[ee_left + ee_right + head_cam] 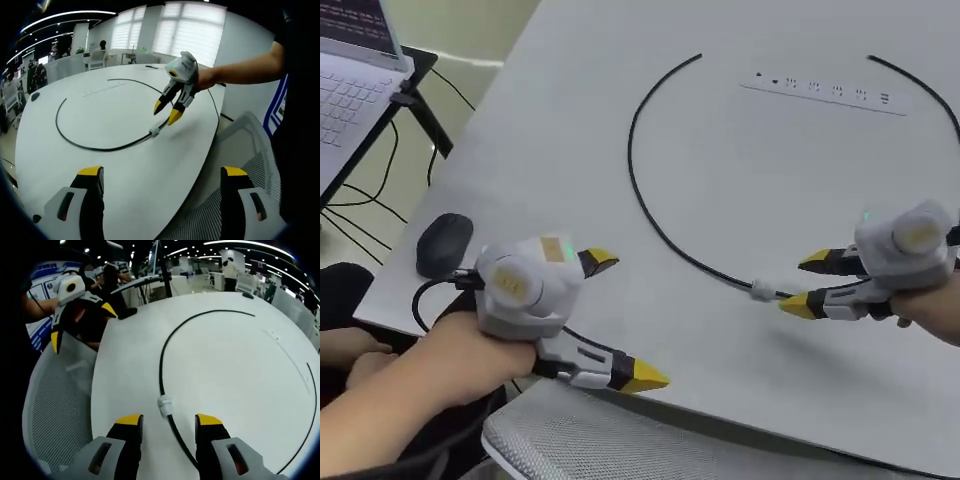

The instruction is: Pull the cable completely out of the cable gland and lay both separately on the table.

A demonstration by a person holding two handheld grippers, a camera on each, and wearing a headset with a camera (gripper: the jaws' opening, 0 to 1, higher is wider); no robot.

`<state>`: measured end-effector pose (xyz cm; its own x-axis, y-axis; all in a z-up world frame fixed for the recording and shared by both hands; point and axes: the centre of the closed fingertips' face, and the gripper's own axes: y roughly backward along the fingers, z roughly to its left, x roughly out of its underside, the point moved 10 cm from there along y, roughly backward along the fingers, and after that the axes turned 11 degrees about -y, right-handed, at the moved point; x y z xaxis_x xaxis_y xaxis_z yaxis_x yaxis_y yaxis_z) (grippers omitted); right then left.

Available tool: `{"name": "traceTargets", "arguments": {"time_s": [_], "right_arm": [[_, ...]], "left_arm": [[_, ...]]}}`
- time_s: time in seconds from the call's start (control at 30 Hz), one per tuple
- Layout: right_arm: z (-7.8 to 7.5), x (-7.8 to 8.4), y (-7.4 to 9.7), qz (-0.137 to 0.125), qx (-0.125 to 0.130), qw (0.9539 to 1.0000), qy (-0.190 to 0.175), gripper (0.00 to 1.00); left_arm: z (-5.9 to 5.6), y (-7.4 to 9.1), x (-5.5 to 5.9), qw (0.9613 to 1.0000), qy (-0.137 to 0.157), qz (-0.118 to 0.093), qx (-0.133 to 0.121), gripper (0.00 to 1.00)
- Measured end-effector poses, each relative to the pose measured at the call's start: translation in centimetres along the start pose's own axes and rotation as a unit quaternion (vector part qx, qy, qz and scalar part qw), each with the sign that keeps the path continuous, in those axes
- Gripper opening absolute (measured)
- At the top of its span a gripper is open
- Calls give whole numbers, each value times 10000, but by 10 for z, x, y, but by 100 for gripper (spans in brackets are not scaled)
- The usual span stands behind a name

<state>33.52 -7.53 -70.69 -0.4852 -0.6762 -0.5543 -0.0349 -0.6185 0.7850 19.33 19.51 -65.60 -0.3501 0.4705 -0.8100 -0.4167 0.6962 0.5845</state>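
A long black cable lies in a wide arc on the white table. A small white cable gland sits on it near the front edge. My right gripper is open just right of the gland. In the right gripper view the gland lies just ahead of the open right gripper, and the cable runs back between its jaws. My left gripper hovers open over the table's front edge, well left of the gland. In the left gripper view it holds nothing, with the gland farther ahead.
A white power strip lies at the back right, with a second black cable beside it. A dark mouse rests at the table's left edge, and a laptop stands on a stand beyond. A mesh chair is below the front edge.
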Motion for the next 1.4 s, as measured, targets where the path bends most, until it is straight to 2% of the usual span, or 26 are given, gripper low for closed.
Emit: {"name": "traceTargets", "arguments": {"time_s": [0.03,0.27,0.5,0.67,0.83,1.03,1.13,1.33,1.4], "right_arm": [[-1,-1,-2,29,-11,10000,20,37],[-5,-6,-15,228,-168,9994,220,30],[-6,-8,-26,531,-323,9972,427,15],[-6,-8,-33,631,-405,9957,540,15],[-6,-7,-37,705,-442,9949,568,10],[-6,-7,-40,709,-363,9952,575,9],[-5,-7,-39,699,-267,9955,583,9],[-1,-7,-36,804,-271,9957,378,8],[1,-9,-31,793,-271,9956,415,8]], "left_arm": [[2,0,0,9999,-76,51,-52,97],[6,-4,-1,10000,-50,24,-7,97],[6,-6,-2,10000,36,-49,31,97],[6,-3,0,10000,39,-4,-30,98],[6,3,2,9999,100,-30,-54,97],[5,3,5,9999,91,77,-53,96],[2,1,4,10000,55,82,-4,96],[0,-2,0,10000,22,19,38,96],[0,-2,-3,10000,2,-24,41,96]]}}
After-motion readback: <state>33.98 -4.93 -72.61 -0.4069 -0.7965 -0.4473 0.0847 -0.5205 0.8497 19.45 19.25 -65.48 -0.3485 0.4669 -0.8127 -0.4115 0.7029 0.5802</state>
